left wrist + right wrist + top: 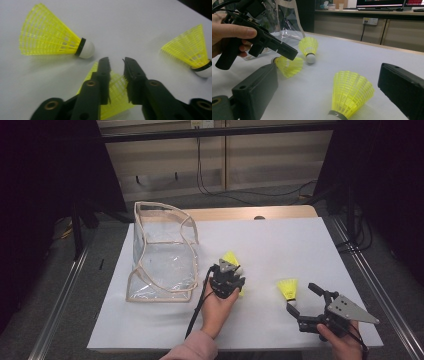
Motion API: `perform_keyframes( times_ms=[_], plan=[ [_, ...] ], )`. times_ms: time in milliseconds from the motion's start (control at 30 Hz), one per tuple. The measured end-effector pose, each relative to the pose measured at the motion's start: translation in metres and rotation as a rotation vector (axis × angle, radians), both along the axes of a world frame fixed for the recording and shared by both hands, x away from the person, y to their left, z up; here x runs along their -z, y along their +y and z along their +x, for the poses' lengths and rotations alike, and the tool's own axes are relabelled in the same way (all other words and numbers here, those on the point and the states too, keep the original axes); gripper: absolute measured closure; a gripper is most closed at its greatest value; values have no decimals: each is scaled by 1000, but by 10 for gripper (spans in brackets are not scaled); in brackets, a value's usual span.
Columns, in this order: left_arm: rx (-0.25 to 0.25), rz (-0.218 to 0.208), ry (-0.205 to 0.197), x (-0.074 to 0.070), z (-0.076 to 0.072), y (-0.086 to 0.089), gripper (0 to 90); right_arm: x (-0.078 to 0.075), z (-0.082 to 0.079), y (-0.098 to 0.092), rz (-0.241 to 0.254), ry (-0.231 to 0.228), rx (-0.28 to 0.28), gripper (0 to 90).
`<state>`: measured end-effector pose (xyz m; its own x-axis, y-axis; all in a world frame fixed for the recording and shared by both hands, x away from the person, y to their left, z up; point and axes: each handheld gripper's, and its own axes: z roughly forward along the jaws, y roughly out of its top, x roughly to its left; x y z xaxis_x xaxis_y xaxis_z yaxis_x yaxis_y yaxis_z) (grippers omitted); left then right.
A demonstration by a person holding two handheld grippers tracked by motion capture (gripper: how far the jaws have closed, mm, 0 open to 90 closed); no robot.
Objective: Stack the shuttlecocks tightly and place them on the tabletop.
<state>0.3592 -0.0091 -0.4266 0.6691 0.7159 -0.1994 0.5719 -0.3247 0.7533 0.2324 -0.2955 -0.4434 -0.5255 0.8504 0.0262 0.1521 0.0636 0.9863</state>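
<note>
Left gripper view, near to far: your left gripper (116, 62) hangs just above a yellow plastic mesh-skirted shuttlecock (115, 96) lying on its side on the white table sheet (130, 27). The jaws stand narrow, with a slim gap between the tips; they sit over the skirt rather than pinching it, so nothing is held. A second yellow shuttlecock with a white rounded cork nose (56, 41) lies just beyond, nose toward the jaws.

High view: your right gripper (299, 301) waits near the table's front edge, jaws spread wide around a third yellow shuttlecock (289, 290) without pressing on it (in the right gripper view it stands nose-down between the two black jaws, clear of both). Farther back on the left sits a clear soft plastic bag with beige piping (162, 252), mouth up, well apart from the right-hand shuttlecock and near the two by your left hand (220, 307).

Handling judgement: these shuttlecocks look very light, so a nudge will likely send one skidding or rolling on the smooth sheet. The mesh skirt is springy and would crush under a hard squeeze; the nose is firm but rounded and may slip. Best hold is probably low on the skirt beside the black band, closing gently.
</note>
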Motion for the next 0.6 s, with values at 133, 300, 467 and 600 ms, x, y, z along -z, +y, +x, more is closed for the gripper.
perform_keyframes(
  times_ms=[133, 300, 467, 600],
  plan=[
    [40, 19, 20, 1, 2, 2, 868, 0, 0, 0, -2, -2, -1, 27],
    [31, -11, 26, -2, 2, 3, 892, 0, 0, -1, -2, -2, 2, 27],
    [17, -43, 19, -7, 1, 1, 896, 0, 0, 0, -6, -1, 4, 27],
    [26, -35, 12, -9, 3, -1, 895, 0, 0, 0, -2, 2, 3, 27]
  ],
)
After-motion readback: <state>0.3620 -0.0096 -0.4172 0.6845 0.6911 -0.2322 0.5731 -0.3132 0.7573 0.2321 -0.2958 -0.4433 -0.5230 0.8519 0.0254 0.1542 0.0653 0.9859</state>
